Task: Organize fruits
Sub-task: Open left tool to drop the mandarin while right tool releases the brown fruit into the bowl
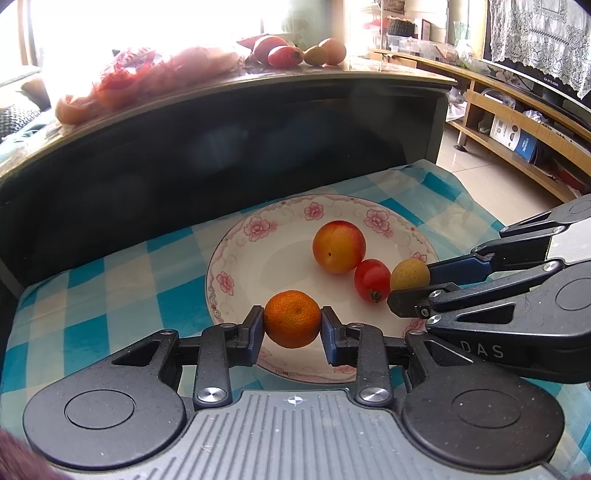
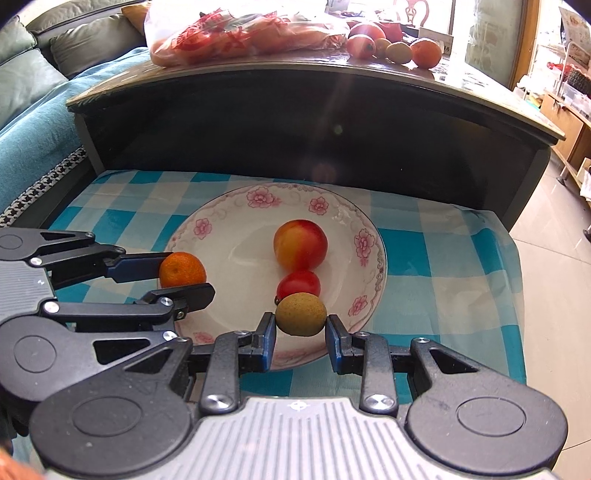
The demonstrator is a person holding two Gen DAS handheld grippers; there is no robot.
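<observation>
Porcelain first: the floral plate [image 2: 369, 254] is the biggest piece in play, a shallow white dish lying flat on the blue-checked tablecloth [image 2: 443, 258], hard and breakable, with a raised rim that each fruit has to clear on the way in. Behind it rises the dark front of a coffee table [image 2: 314, 122], close to the plate's far edge, so open room lies above and towards the camera, not beyond. More fruit and a red-printed bag [image 2: 229, 33] wait on that tabletop.

On the plate, the nectarine [image 2: 300, 244] sits near the middle, the heaviest fruit here by the look of it, smooth-skinned and likely to roll. The cherry tomato [image 2: 298, 283] touches it on the near side, thin-skinned and soft, so squeezing it would be risky.

The left gripper [image 1: 291, 320] is clamped on the mandarin [image 1: 291, 318] across its widest part, over the plate's near rim. Its peel looks dimpled and forgiving, a good grip surface.

The right gripper [image 2: 300, 322] is closed on the small yellow-green fruit [image 2: 300, 314], species unclear, light and firm-looking, right beside the tomato. Whether it rests on the plate cannot be told. Bare porcelain on the plate's left half offers the safest landing.
</observation>
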